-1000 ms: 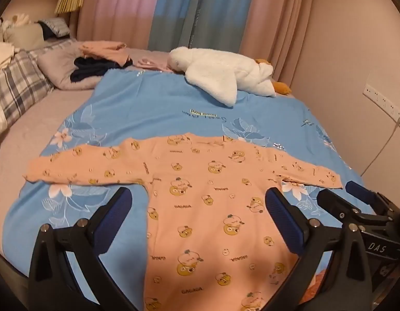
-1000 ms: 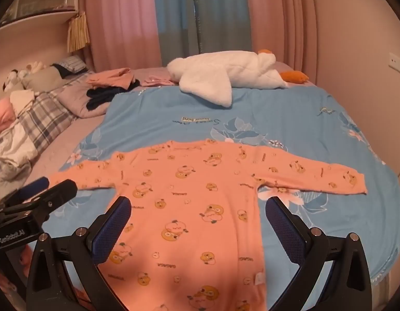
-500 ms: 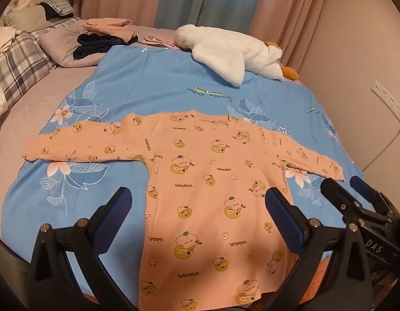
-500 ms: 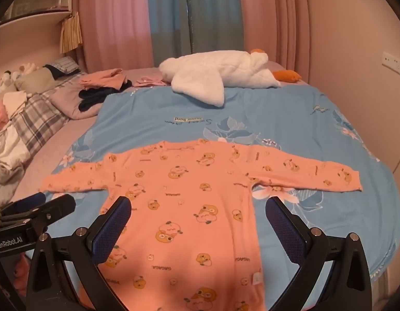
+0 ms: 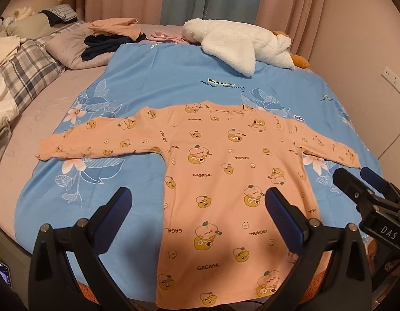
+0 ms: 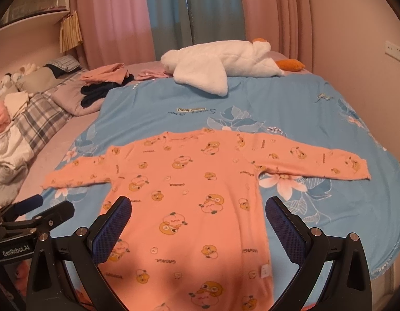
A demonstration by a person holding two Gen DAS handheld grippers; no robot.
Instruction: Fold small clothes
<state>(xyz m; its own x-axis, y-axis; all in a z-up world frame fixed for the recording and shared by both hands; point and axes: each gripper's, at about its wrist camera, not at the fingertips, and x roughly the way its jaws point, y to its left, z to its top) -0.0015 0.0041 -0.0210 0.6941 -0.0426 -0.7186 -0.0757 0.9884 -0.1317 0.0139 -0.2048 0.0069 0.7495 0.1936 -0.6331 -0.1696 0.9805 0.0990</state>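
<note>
A small orange long-sleeved shirt with a yellow cartoon print lies spread flat on the blue floral sheet, sleeves out to both sides, hem towards me. It also shows in the right wrist view. My left gripper is open and empty, held above the shirt's lower left part. My right gripper is open and empty above the shirt's lower middle. The right gripper shows at the right edge of the left wrist view; the left gripper shows at the left edge of the right wrist view.
A white plush goose lies at the far end of the bed. Folded clothes and plaid bedding lie at the far left. Curtains hang behind; a wall with a socket stands at the right.
Both grippers have pulled back and risen from the shirt, so more of its hem and the bed edge show. The shirt has not moved. Both grippers stay open.
</note>
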